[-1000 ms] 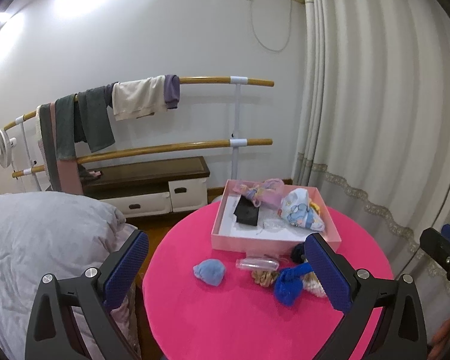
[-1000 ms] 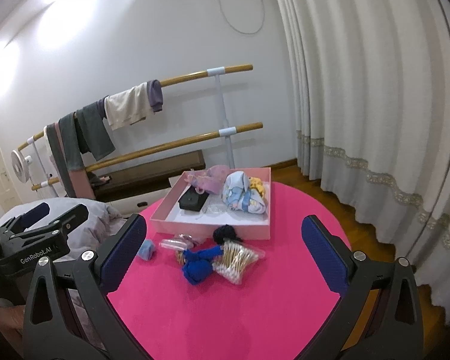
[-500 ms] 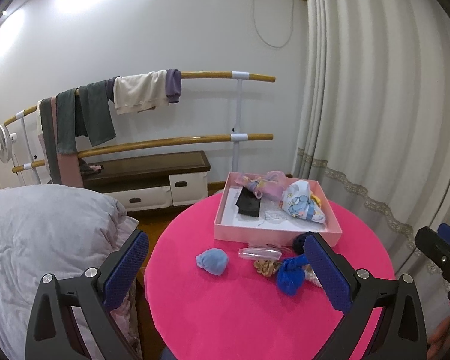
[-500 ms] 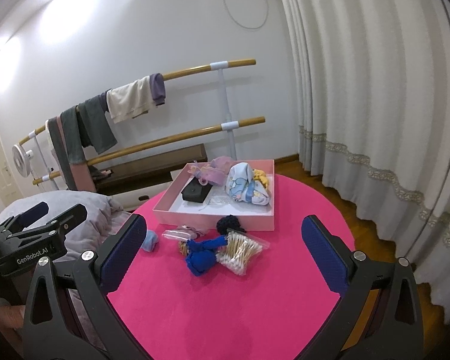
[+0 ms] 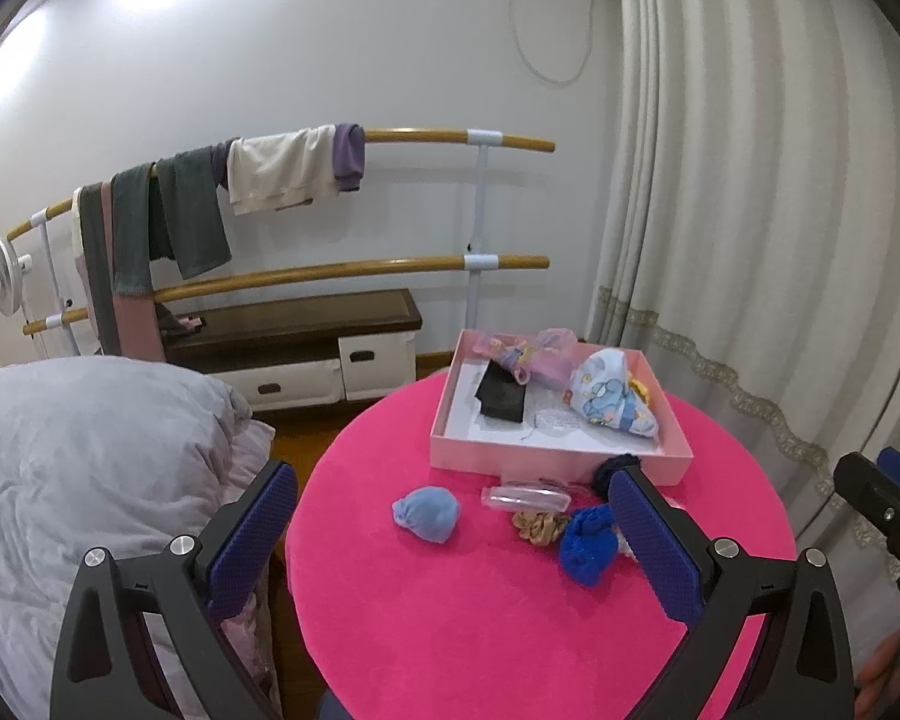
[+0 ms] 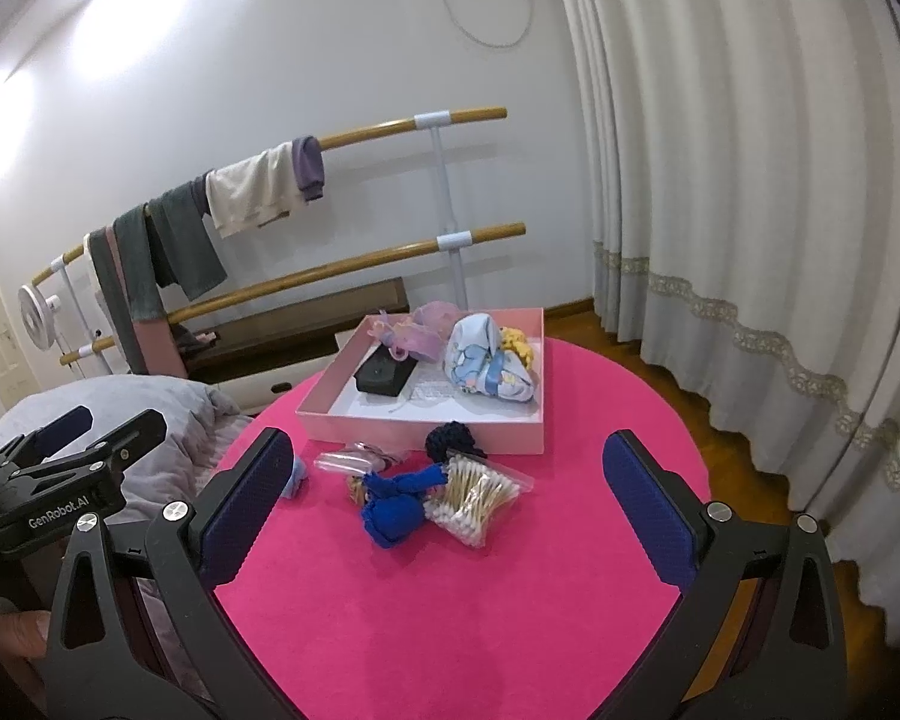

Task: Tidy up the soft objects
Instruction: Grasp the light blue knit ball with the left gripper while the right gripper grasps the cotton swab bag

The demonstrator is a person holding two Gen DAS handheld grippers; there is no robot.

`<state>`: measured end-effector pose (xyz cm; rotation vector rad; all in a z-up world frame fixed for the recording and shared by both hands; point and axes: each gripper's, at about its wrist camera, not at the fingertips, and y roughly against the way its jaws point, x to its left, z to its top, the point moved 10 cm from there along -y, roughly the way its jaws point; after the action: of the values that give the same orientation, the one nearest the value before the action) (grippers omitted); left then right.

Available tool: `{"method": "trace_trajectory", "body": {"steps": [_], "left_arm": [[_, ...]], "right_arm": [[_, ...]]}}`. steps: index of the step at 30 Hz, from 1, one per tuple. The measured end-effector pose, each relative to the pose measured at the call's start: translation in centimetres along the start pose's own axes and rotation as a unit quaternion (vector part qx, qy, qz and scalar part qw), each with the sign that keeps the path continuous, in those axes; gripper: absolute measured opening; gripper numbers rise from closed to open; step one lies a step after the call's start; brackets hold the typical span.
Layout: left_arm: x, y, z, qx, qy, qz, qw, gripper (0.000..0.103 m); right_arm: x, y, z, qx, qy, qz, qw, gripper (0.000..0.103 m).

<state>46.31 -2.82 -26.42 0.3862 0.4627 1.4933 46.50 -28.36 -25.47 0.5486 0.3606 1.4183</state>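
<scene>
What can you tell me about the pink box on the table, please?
The pink box is a shallow, square, open tray with low pale pink walls and a white floor; it looks like cardboard. It sits flat at the far part of the round pink table. Inside lie a black pouch, a sheer pink-purple bag, a light blue printed cloth bundle and something yellow behind it. A dark navy ball rests against its near wall. No gripper touches it.

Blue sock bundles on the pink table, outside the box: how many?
3: light blue at left, royal blue mid-table, navy against the box. Others may be hidden.
</scene>
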Motion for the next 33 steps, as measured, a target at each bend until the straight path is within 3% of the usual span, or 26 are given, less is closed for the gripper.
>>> {"method": "trace_trajectory", "body": {"steps": [10,21,33], "left_arm": [[0.5,-4.4,-1.7,0.044,-0.001,0.005,0.9990,0.103],[2.0,-12.3,-4.3,0.109,0.000,0.023,0.9938,0.103],[2.8,-18.9,-5.6,0.132,-0.008,0.026,0.9908,0.103]], "right_arm": [[-1.6,-3.9,-2.5,0.050,-0.008,-0.010,0.999,0.103],[-3.5,-9.2,-5.6,0.111,-0.020,-0.017,0.994,0.103],[-4.1,-13.9,-8.0,0.158,-0.023,-0.021,0.987,0.103]]}}
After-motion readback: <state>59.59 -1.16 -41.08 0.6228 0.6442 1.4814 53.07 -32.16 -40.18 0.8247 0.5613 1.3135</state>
